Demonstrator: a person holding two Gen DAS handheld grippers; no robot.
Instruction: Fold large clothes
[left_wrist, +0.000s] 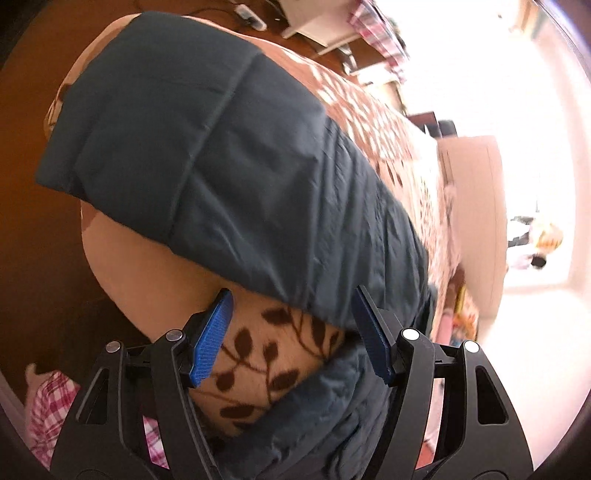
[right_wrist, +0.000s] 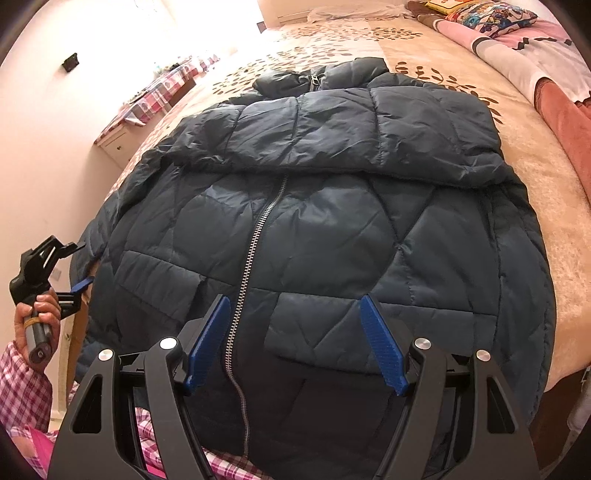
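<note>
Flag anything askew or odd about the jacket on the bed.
Nothing looks damaged. The dark jacket lies front up on the leaf-print bedspread, zipped, sleeves folded across the chest. Its bottom hem hangs over the bed's near edge.

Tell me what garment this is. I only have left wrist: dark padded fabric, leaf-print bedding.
Observer: A dark quilted jacket, front up on the bed, with a metal zipper down the middle.
Operator: Right gripper?
Observer: The right gripper hovers open over the hem. The zipper passes between its fingers and nothing is gripped.
Operator: Where's my left one on the jacket?
Observer: The left gripper is at the jacket's side edge, at the left of the right wrist view, in a hand with a checked sleeve.
</note>
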